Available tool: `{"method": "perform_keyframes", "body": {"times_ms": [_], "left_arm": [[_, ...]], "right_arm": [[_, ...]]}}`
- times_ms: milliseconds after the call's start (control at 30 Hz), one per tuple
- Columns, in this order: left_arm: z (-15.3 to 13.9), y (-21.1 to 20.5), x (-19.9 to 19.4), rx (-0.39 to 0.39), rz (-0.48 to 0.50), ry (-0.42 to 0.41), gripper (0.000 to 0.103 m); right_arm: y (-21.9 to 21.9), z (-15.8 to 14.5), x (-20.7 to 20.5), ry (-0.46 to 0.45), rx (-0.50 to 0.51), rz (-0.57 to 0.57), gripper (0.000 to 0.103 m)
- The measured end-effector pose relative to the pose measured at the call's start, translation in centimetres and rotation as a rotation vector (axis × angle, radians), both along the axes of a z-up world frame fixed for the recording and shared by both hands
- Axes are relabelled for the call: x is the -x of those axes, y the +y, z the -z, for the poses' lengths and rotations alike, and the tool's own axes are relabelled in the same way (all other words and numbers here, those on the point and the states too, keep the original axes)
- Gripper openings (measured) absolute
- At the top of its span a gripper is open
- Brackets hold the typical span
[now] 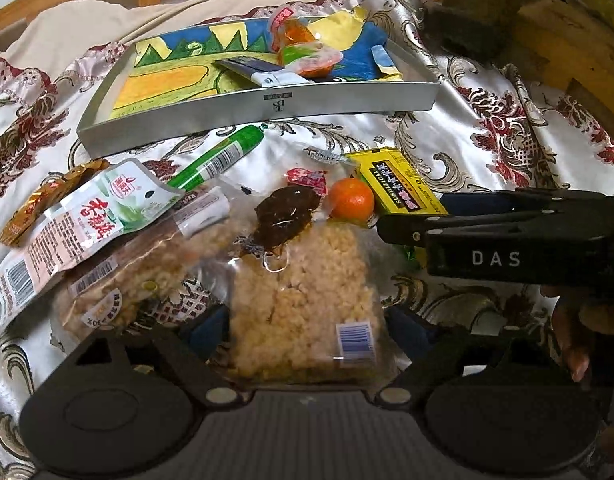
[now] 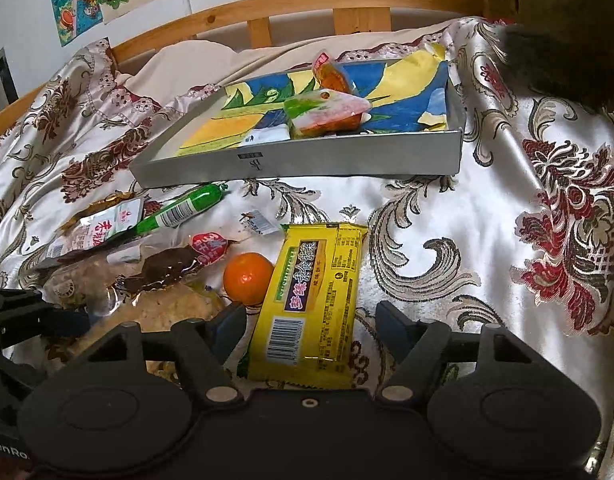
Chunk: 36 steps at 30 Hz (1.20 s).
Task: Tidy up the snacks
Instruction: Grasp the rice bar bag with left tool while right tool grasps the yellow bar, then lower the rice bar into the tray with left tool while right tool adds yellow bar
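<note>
In the left wrist view the right hand-held gripper point(image 1: 411, 220) covers the near end of the yellow biscuit pack point(image 1: 399, 182) at 3 o'clock; a green wrapper point(image 1: 411, 255) barely shows beneath it. Print on the grey tray point(image 1: 275, 103) wall is too small to read. The puffed-rice pack point(image 2: 175, 308) lies mostly hidden behind the left finger in the right wrist view

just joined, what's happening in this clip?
A person is sorting snacks on a bed into a silver tray, which already holds a few packets. The right gripper is open around a yellow cracker packet, not yet closed on it. The left gripper is open around a clear bag of puffed rice snack. A mandarin and a green sausage stick still lie loose.
</note>
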State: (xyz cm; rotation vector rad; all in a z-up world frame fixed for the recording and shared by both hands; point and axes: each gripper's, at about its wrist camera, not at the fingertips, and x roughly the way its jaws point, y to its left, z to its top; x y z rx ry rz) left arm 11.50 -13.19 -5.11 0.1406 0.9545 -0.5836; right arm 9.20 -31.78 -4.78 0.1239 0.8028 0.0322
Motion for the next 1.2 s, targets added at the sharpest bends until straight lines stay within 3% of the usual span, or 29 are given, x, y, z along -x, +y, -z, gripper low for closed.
{"method": "perform_keyframes", "body": {"times_ms": [100, 233, 500, 600, 733, 967, 1200], "left_arm": [[0.1, 0.3, -0.2, 0.017, -0.011, 0.009, 0.09], [0.0, 0.8, -0.2, 0.042, -0.027, 0.009, 0.084], [0.1, 0.8, 0.5, 0.052, -0.022, -0.028, 0.079], [0.2, 0.9, 0.4, 0.056, -0.024, -0.027, 0.08], [0.2, 1.2, 0.3, 0.069, -0.023, -0.021, 0.077], [-0.2, 1.4, 1.2, 0.06, -0.037, -0.008, 0.074], [-1.5, 2.6, 2.1, 0.116, -0.076, 0.056, 0.074]], "right_arm": [[0.1, 0.0, 0.0, -0.001, 0.01, 0.002, 0.071], [0.0, -0.2, 0.0, 0.007, 0.019, 0.014, 0.051], [0.7, -0.7, 0.7, 0.032, 0.068, 0.019, 0.051], [0.6, -0.3, 0.7, 0.029, 0.07, 0.018, 0.056], [0.8, -0.3, 0.7, 0.028, 0.094, 0.027, 0.051], [0.9, -1.0, 2.2, 0.031, 0.108, 0.032, 0.05], [1.5, -2.4, 3.8, -0.004, 0.163, 0.011, 0.05]]}}
